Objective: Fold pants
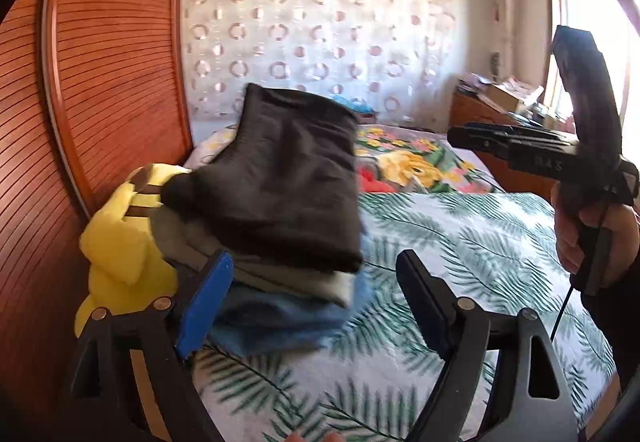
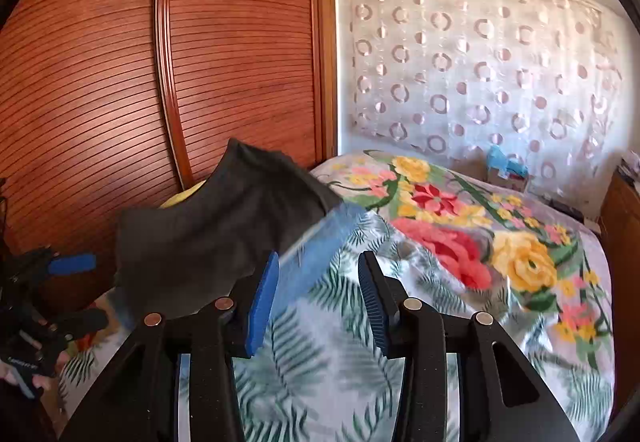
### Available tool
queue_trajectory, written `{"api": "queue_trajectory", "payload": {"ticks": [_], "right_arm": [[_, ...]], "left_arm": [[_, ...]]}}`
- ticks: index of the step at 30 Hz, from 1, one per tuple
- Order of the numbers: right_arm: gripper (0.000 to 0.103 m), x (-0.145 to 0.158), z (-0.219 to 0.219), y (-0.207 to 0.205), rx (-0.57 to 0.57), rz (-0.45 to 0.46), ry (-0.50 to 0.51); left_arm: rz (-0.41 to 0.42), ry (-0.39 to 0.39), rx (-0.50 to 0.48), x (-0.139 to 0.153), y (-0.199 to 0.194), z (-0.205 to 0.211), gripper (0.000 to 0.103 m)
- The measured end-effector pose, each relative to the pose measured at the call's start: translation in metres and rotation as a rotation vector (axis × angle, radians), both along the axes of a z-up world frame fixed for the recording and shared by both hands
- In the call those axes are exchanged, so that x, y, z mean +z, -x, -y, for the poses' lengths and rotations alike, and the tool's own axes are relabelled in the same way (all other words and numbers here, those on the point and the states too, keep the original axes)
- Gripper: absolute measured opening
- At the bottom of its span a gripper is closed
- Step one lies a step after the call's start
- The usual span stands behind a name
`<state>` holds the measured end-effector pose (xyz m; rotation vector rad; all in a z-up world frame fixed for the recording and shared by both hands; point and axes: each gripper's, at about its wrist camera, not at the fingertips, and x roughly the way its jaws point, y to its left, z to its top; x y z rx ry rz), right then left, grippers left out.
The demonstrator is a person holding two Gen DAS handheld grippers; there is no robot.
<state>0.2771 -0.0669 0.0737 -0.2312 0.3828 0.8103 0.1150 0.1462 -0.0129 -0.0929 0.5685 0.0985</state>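
The black pants (image 1: 276, 170), folded into a thick bundle, lie on top of a stack of folded clothes: a grey piece (image 1: 256, 266) and a blue one (image 1: 276, 318) beneath. The stack sits at the left of the bed. My left gripper (image 1: 312, 262) stands open just in front of the stack, its pads touching no cloth. My right gripper (image 2: 318, 260) is open too, to the right of the pants (image 2: 208, 238), with only blurred bedding between its fingers. A hand holds it at the right edge of the left wrist view (image 1: 460, 136). The left gripper (image 2: 80, 294) shows at the far left of the right wrist view.
A yellow plush toy (image 1: 120, 242) leans against the stack's left side. A slatted wooden wardrobe door (image 1: 100, 82) runs along the bed's left. The leaf-print sheet (image 1: 460, 242) spreads rightward, a floral blanket (image 2: 500, 242) lies beyond it. A cluttered wooden nightstand (image 1: 492, 110) stands at the far right.
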Motion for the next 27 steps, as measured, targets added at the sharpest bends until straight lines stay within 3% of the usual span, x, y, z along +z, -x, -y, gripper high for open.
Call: {"api": "queue_trajectory", "payload": {"ticks": [3, 7, 14, 19, 27], "right_arm": [[0.054, -0.004, 0.022, 0.019, -0.033, -0.003, -0.013], [0.06, -0.008, 0.048, 0.046, -0.096, -0.017, -0.033], [0.075, -0.012, 0.084, 0.1, -0.202, -0.031, -0.068], [0.075, -0.009, 0.106, 0.147, -0.324, -0.031, -0.097], [0.075, 0.003, 0.131, 0.204, -0.454, 0.007, -0.154]], "left_arm": [[-0.002, -0.011, -0.038, -0.002, 0.006, 0.018, 0.096], [0.012, -0.005, -0.082, -0.002, 0.017, 0.042, 0.103], [0.024, -0.013, -0.132, 0.002, 0.03, 0.076, 0.103], [0.053, 0.015, -0.139, 0.01, 0.044, 0.093, 0.103], [0.1, -0.003, -0.143, 0.032, 0.067, 0.12, 0.103]]}}
